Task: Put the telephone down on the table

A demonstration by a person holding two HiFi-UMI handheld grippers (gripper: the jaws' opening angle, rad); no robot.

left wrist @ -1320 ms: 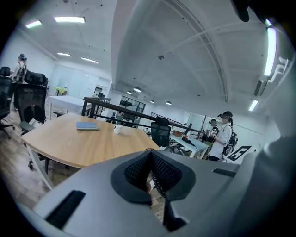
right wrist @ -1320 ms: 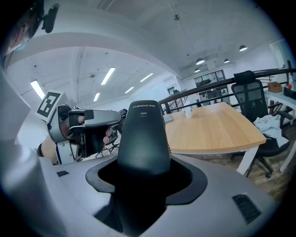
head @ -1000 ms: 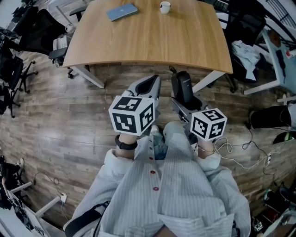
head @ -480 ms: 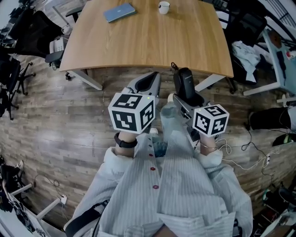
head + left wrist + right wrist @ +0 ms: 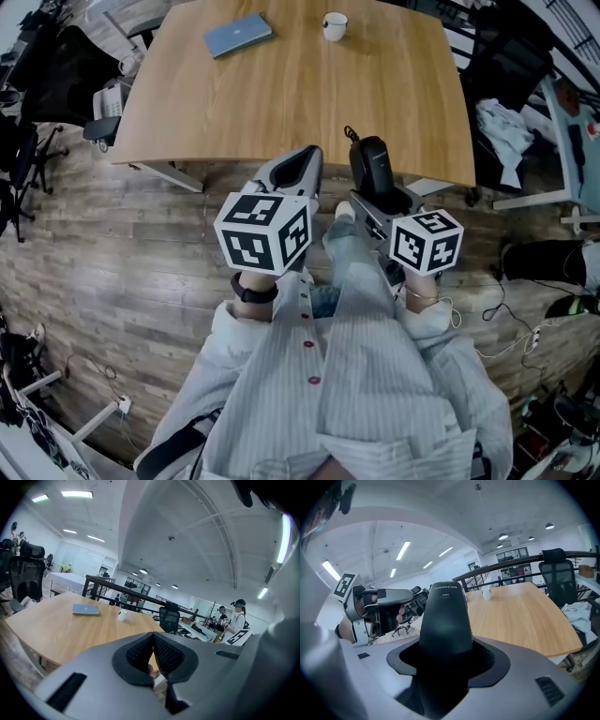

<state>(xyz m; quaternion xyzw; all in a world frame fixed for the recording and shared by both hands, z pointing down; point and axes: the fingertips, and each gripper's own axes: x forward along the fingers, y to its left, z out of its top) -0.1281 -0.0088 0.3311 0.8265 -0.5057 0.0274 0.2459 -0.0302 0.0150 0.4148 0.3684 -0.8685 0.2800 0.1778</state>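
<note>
Pinching the black telephone (image 5: 373, 165) upright by its lower body in the right gripper (image 5: 380, 199), left gripper (image 5: 305, 161) pressed together on nothing just beside, at the table's (image 5: 281, 103) near edge; likely light, rigid, slick plastic, best gripped low across the flanks.

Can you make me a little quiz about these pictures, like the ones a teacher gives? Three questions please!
1. True or false: the telephone already lies on the table.
2. Besides the white cup, what lies on the table? A) a blue book B) a banana C) a shoe
3. Fill in the gap: the ____ gripper is shut with nothing between its jaws.

Key: 1. False: the right gripper holds the telephone upright near the table's front edge. 2. A. 3. Left: the left gripper has its jaws closed together on nothing.
</note>
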